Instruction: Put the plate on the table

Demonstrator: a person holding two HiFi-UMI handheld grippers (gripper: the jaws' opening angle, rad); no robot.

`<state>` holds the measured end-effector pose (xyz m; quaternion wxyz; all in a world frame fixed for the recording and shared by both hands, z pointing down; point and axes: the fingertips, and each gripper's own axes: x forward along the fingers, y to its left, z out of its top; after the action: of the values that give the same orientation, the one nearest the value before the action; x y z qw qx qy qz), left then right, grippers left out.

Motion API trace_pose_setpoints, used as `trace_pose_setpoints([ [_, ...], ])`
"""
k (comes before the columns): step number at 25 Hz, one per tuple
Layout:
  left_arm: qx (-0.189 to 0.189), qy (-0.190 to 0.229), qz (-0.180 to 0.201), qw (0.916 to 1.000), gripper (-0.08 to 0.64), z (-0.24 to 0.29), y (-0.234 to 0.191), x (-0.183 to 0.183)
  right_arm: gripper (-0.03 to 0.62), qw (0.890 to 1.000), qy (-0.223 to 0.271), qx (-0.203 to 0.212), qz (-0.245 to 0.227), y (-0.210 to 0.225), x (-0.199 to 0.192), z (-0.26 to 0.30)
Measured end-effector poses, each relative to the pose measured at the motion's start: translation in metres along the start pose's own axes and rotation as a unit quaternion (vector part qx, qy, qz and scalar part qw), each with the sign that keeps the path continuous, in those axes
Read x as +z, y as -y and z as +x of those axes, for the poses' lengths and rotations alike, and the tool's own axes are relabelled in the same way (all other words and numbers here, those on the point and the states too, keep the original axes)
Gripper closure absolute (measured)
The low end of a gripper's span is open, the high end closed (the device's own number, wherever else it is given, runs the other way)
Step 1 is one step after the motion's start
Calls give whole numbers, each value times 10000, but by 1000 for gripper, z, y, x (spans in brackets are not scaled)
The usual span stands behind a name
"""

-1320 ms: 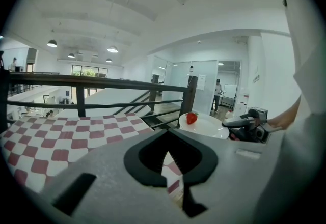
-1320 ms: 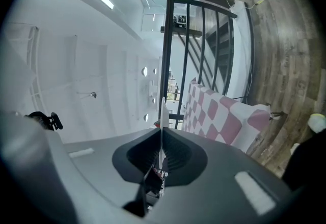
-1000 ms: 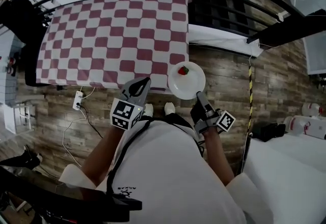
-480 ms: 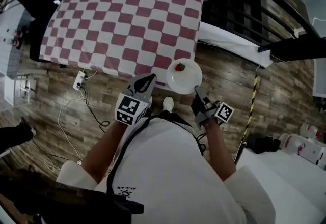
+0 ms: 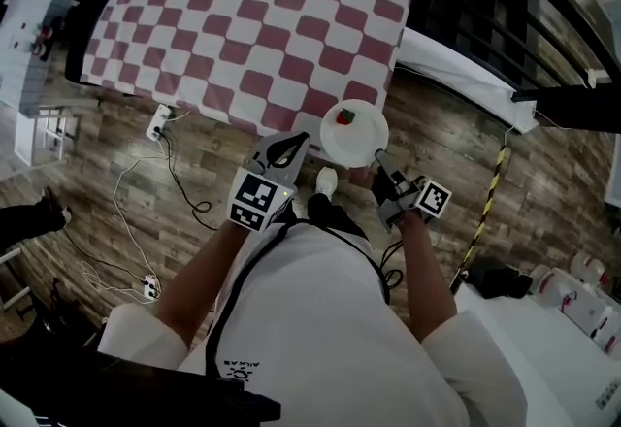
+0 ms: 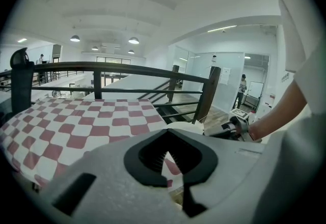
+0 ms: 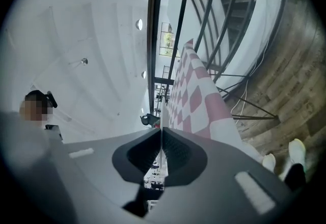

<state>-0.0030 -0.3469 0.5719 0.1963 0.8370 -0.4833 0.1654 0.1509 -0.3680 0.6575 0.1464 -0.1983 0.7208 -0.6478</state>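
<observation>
Plate (image 5: 354,134), white and round, at the near right corner of the red-and-white checked worktop (image 5: 243,17), partly over the cloth edge and partly over the wooden floor (image 5: 456,139). Near rim clenched in the right tongs (image 5: 380,161), seen edge-on between the closed pads; left tongs (image 5: 291,146) pinched together on nothing, just left of the plate by the worktop's near edge. Small red fruit (image 5: 345,115) with a green top on the plate's far side.
</observation>
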Motion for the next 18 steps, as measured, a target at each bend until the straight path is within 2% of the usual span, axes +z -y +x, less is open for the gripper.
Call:
trace_pose_setpoints([
  [18, 381, -117, -200, 9990, 555, 5, 5, -17, 574, 9974, -661, -284, 103, 61, 6, 18],
])
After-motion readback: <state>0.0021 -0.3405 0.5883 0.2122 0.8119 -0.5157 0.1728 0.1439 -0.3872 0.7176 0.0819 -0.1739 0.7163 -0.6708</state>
